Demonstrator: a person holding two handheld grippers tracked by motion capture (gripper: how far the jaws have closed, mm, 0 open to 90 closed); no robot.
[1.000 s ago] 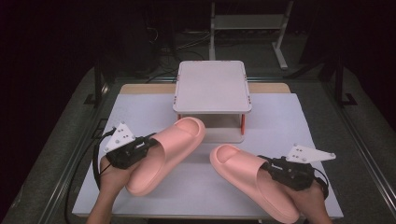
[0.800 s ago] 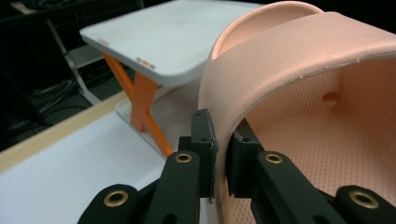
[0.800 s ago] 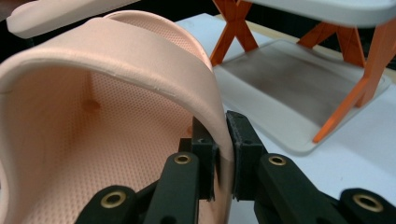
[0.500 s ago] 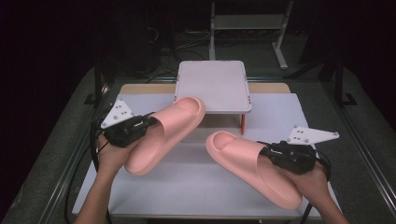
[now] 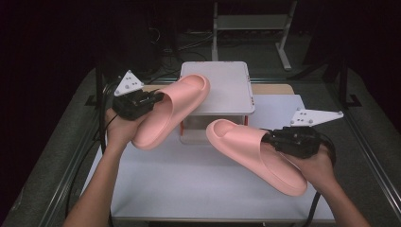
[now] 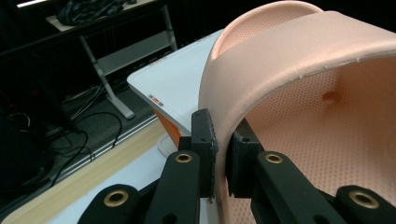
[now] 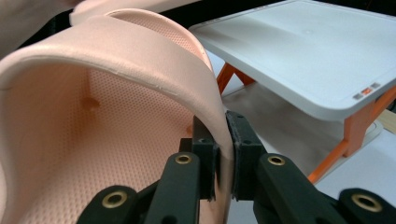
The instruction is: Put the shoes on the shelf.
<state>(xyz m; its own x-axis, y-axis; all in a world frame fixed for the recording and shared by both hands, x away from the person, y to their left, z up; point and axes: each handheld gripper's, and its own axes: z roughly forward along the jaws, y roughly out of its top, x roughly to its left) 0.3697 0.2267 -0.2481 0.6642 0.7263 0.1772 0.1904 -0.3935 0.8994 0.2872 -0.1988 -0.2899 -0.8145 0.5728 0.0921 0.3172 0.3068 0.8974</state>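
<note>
Surroundings: a white two-tier rack [image 5: 222, 90] with orange legs stands at the middle of the tabletop [image 5: 189, 189]; a metal stand [image 5: 250, 23] sits on the floor beyond the far edge.
Obstruction: the rack's top shelf lies directly under the toe of the left slipper [image 5: 172, 109]; its front legs stand just behind the toe of the right slipper [image 5: 257, 153].
Left gripper [image 5: 153, 98]: jaws nearly closed, pinching the side edge of the left slipper's strap, seen close in the left gripper view [image 6: 219, 154].
Left slipper position: lifted off the tabletop, tilted, toe over the near left corner of the rack's top, heel toward the person's left hand [image 5: 124, 127].
Right gripper [image 5: 270, 138]: jaws nearly closed on the strap edge of the right slipper, one jaw inside, one outside [image 7: 223, 149].
Right slipper position: in front of the rack, toe toward it, heel toward the person; whether the sole touches the tabletop cannot be told.
Clearance: the two slippers are apart; bare tabletop lies between them and along the near edge.
</note>
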